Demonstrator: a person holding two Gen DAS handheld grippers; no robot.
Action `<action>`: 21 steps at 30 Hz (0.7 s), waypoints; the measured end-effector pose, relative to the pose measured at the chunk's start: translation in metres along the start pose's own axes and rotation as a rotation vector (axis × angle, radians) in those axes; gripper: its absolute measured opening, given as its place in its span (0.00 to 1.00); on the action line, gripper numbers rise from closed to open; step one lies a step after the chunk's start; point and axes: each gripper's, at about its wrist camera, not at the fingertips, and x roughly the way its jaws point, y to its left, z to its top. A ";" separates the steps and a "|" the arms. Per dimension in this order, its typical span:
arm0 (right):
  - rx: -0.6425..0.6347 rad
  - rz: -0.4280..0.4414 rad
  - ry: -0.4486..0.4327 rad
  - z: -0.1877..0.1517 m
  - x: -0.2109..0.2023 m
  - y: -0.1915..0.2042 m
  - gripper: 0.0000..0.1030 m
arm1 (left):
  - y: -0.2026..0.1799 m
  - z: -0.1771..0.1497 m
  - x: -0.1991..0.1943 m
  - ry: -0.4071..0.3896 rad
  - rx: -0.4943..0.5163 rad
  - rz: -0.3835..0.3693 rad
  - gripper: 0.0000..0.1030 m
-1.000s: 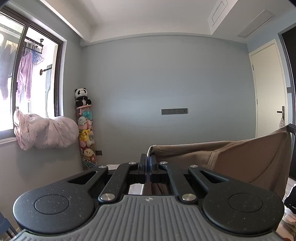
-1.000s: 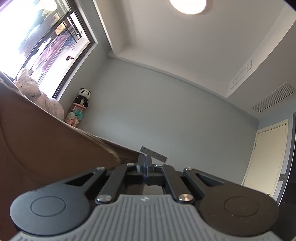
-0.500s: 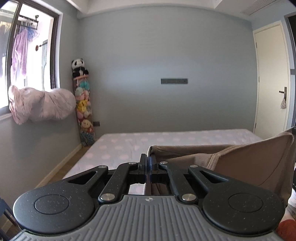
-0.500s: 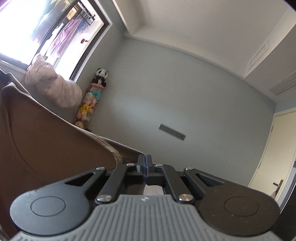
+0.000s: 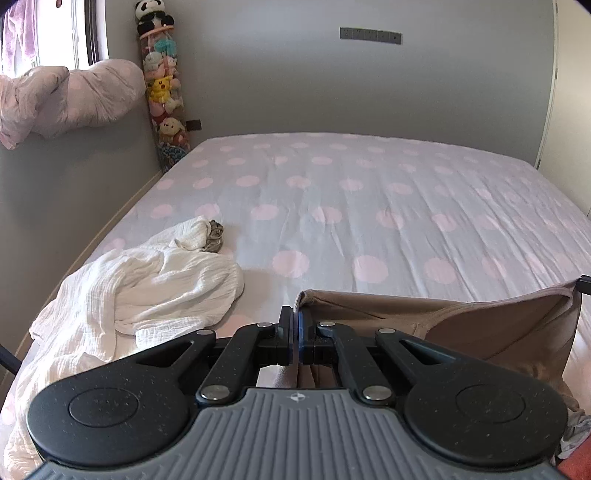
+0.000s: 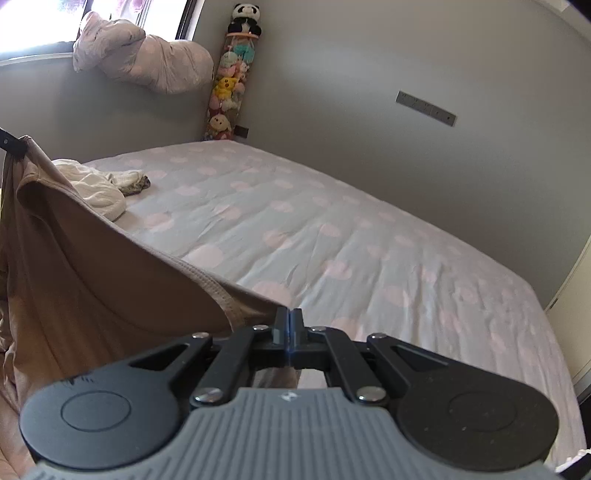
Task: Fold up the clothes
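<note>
Brown fabric is stretched between the two tongs: a brown garment (image 5: 491,325) hangs in the air over the near edge of the bed (image 5: 369,192), held up at two corners. The left gripper (image 5: 295,325) has its jaws pressed together on one edge of the cloth, and the right gripper (image 6: 290,325) is likewise clamped tight on the stitched hem at the other end, so the garment (image 6: 92,266) sags in a curve between them. On the left side of the bed, near the wall, lies a crumpled white garment (image 5: 147,288), with a small grey-patterned piece (image 5: 214,236) just beyond it and touching it. The bed sheet is pale with pink dots and lies mostly flat with light wrinkles. In the far left corner a column of stuffed toys (image 5: 164,85) stands against the wall, topped by a panda (image 6: 243,18). A pink bundle of bedding (image 5: 70,99) rests on the window sill to the left.
</note>
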 end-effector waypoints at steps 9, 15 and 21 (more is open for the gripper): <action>0.042 0.110 0.139 0.008 0.129 0.015 0.02 | -0.003 -0.007 0.116 0.129 -0.067 0.045 0.01; 0.123 0.139 0.181 -0.012 0.157 -0.001 0.13 | -0.001 -0.022 0.175 0.175 -0.118 0.072 0.01; 0.157 0.078 0.248 -0.049 0.165 -0.021 0.13 | 0.000 -0.044 0.206 0.199 -0.127 0.080 0.01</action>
